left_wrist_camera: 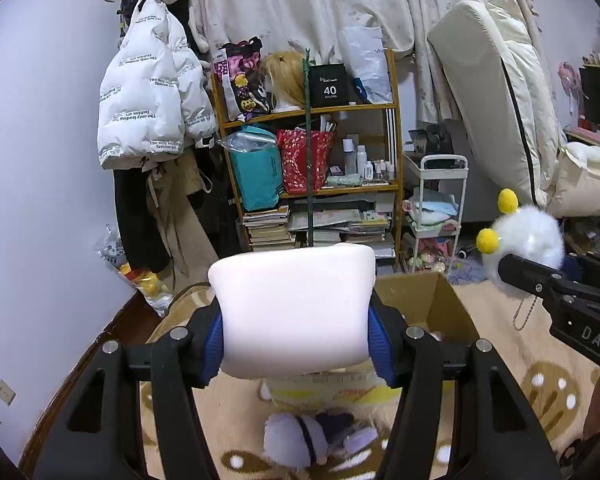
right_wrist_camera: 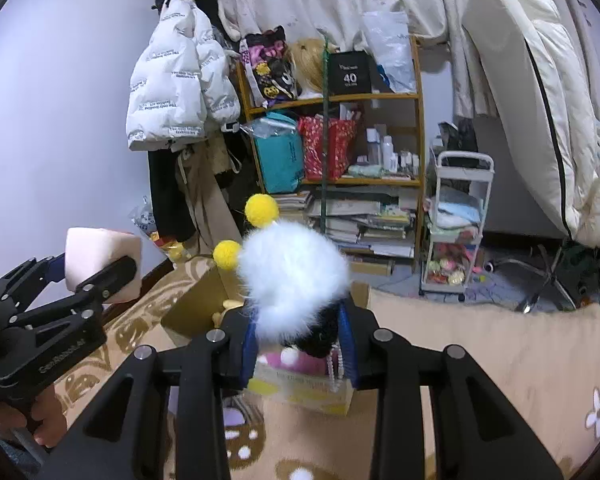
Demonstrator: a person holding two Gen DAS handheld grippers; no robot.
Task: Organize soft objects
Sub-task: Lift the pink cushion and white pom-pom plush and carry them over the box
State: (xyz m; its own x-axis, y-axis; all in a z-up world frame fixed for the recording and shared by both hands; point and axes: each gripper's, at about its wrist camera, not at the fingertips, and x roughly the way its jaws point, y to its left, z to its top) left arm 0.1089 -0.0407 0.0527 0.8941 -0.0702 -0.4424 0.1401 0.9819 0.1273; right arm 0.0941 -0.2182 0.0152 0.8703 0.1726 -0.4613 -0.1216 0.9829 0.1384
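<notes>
My left gripper (left_wrist_camera: 296, 344) is shut on a pale pink foam block (left_wrist_camera: 294, 304), held above the near edge of an open cardboard box (left_wrist_camera: 428, 300). The block also shows in the right wrist view (right_wrist_camera: 100, 258), with the left gripper (right_wrist_camera: 80, 280) at the left. My right gripper (right_wrist_camera: 298, 344) is shut on a white fluffy toy with yellow pom-poms (right_wrist_camera: 292, 276), held above the box (right_wrist_camera: 204, 300). That toy shows at the right of the left wrist view (left_wrist_camera: 528, 236). A purple and white plush (left_wrist_camera: 316, 438) lies on the rug below my left gripper.
The floor has a beige patterned rug (right_wrist_camera: 480, 360). Behind stand a wooden shelf (left_wrist_camera: 312, 152) full of bags and books, a small white cart (left_wrist_camera: 440, 216), hanging coats (left_wrist_camera: 152, 96) and a leaning mattress (left_wrist_camera: 496, 92). A wall (left_wrist_camera: 40, 160) is at the left.
</notes>
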